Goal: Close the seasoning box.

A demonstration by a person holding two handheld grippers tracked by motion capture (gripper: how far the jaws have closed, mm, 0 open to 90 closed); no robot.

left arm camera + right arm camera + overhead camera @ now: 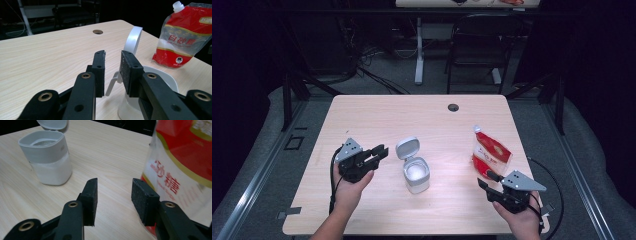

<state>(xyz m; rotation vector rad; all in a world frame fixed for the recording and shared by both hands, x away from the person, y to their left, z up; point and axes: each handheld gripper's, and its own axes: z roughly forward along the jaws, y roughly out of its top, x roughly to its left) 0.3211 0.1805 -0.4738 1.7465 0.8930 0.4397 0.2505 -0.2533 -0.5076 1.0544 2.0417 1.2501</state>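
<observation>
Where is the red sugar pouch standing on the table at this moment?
In the high view the red sugar pouch stands upright near the table's right edge, right of the open grey container, just beyond the right hand-held gripper.

A wooden table in a dark room

The pale wooden table [377,115] fills the middle of the frame, with a small round hole [453,107] near its upper right edge; above it, at top centre, a white desk leg [419,55] stands beside a black chair [476,45], with loose cables [372,55] on the grey floor [267,150] at upper left
</observation>
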